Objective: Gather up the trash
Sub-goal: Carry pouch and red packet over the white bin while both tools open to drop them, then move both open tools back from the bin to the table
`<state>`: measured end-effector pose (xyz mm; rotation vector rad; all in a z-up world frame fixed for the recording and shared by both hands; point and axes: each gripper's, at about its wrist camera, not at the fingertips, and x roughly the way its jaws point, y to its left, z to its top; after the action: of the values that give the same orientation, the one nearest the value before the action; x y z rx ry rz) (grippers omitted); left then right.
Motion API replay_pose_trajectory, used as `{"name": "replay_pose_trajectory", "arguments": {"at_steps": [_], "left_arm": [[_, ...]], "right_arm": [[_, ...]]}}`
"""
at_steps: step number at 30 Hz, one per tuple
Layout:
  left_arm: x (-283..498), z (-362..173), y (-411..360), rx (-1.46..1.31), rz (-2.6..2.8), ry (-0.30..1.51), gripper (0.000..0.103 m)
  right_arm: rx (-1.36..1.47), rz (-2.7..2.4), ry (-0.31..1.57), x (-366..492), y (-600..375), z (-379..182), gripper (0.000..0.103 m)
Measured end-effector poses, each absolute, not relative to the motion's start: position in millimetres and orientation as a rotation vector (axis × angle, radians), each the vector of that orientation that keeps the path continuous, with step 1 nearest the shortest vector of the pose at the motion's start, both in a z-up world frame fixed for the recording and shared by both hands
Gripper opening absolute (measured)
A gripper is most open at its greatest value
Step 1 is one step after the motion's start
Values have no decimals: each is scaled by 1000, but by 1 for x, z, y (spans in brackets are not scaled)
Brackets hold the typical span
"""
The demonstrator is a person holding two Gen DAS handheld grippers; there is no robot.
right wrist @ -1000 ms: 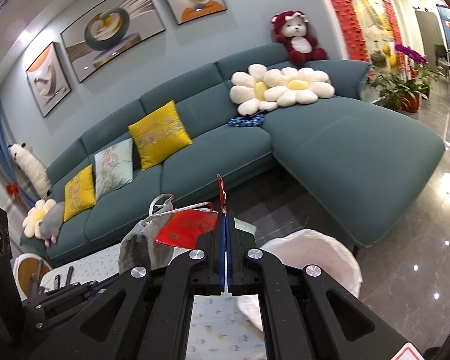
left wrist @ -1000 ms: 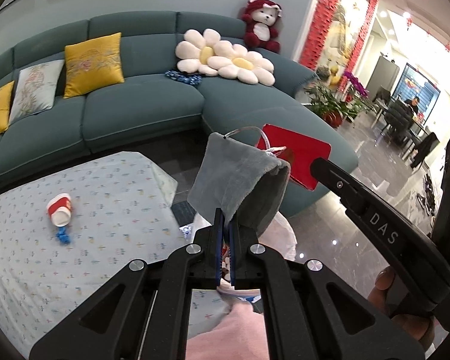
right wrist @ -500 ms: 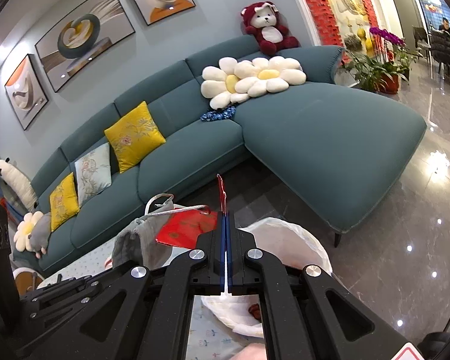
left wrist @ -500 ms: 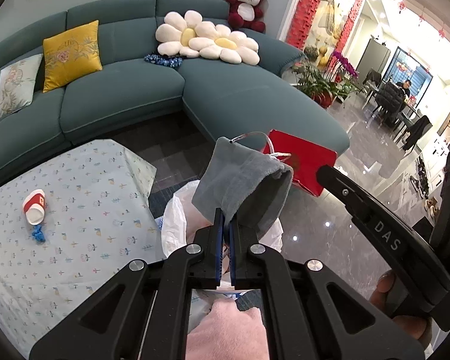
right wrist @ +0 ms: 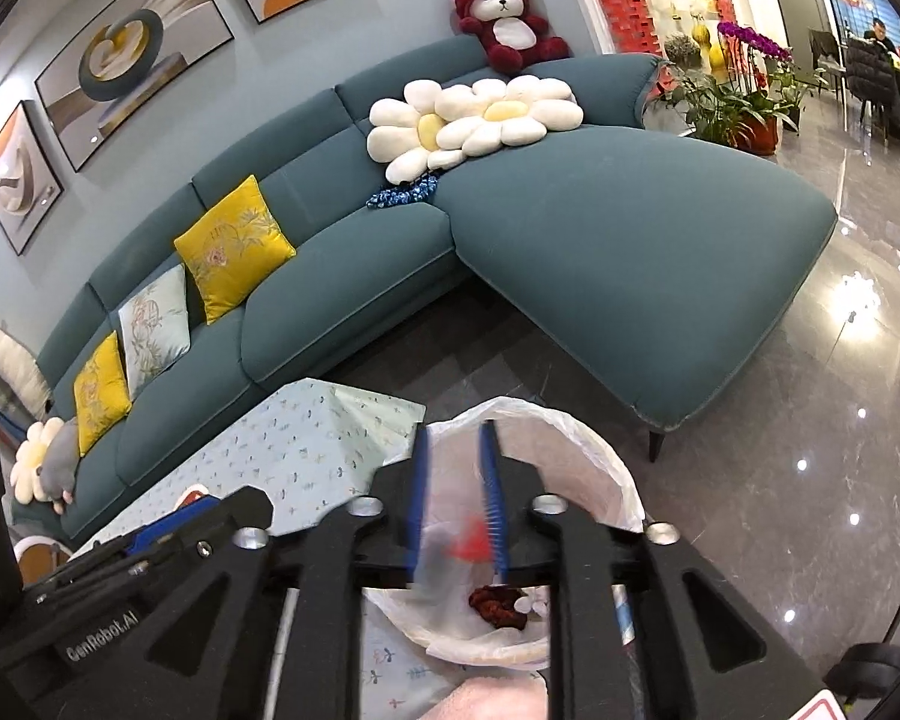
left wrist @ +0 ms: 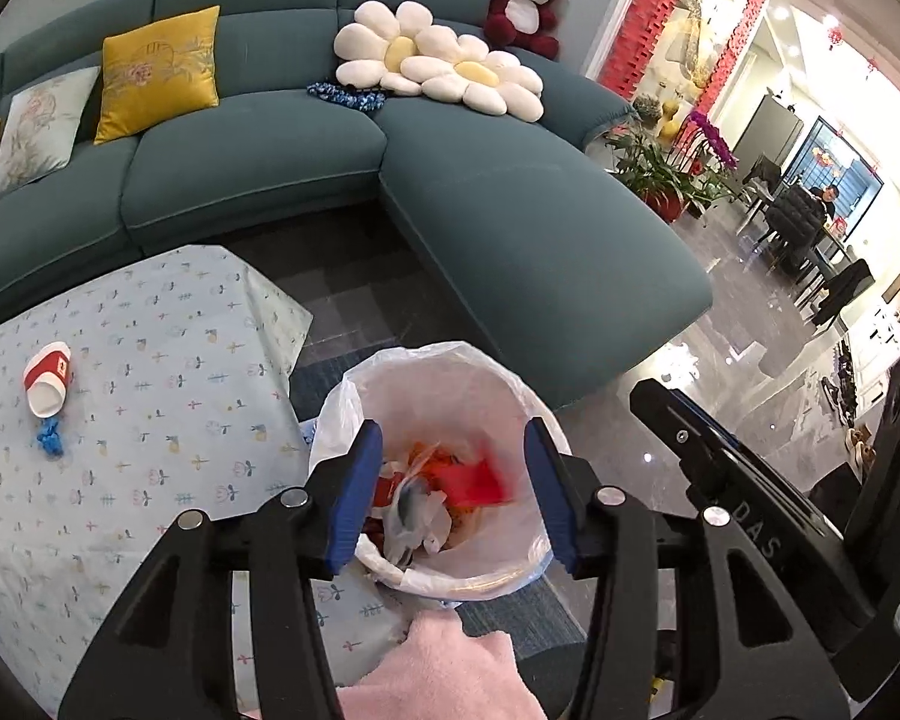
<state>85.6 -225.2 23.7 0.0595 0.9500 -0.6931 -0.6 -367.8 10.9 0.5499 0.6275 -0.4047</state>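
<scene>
A bin with a white liner (left wrist: 498,378) stands on the floor at the table's corner, holding mixed trash. My left gripper (left wrist: 453,495) hangs right over its mouth, jaws opening, nothing between the blue pads (left wrist: 354,492). A red packet (left wrist: 480,480) and a grey pouch (left wrist: 411,510) lie in the bin below. In the right wrist view my right gripper (right wrist: 456,501) is over the same bin (right wrist: 594,456), jaws opening. A blurred red packet (right wrist: 471,540) and grey shape (right wrist: 432,561) are dropping free just below its pads. A red-and-white cup (left wrist: 45,381) and a blue scrap (left wrist: 50,438) lie on the table.
The table wears a pale floral cloth (left wrist: 150,420) left of the bin. A teal corner sofa (left wrist: 510,222) with cushions runs behind, dark tiled floor between. A pink cloth (left wrist: 444,666) shows at the bottom edge. Potted plants (left wrist: 666,174) and a seated person are far right.
Both grippers sank over the bin and went from shut to open. The grey pouch left the left jaws and the red packet left the right jaws; both dropped toward the bin.
</scene>
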Motion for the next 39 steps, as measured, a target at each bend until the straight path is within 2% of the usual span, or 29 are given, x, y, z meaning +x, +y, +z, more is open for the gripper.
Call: {"name": "replay_pose_trajectory", "arguments": {"at_steps": [1, 7, 18, 22, 30, 34, 39], "left_arm": [[86, 23, -223, 59, -685, 953, 47], [87, 21, -212, 43, -662, 961, 47], [93, 27, -180, 1, -614, 957, 48], [98, 29, -161, -20, -581, 952, 55], [109, 30, -119, -80, -517, 946, 57], [111, 32, -101, -97, -492, 935, 60], [117, 34, -77, -122, -461, 927, 60]], "right_arm": [[546, -405, 628, -1, -366, 10, 32], [537, -408, 637, 1, -359, 9, 37], [489, -368, 636, 10, -331, 22, 39], [469, -347, 639, 16, -316, 26, 39], [419, -309, 650, 30, -283, 33, 39], [387, -291, 655, 38, -264, 37, 45], [359, -265, 663, 49, -241, 41, 46]]}}
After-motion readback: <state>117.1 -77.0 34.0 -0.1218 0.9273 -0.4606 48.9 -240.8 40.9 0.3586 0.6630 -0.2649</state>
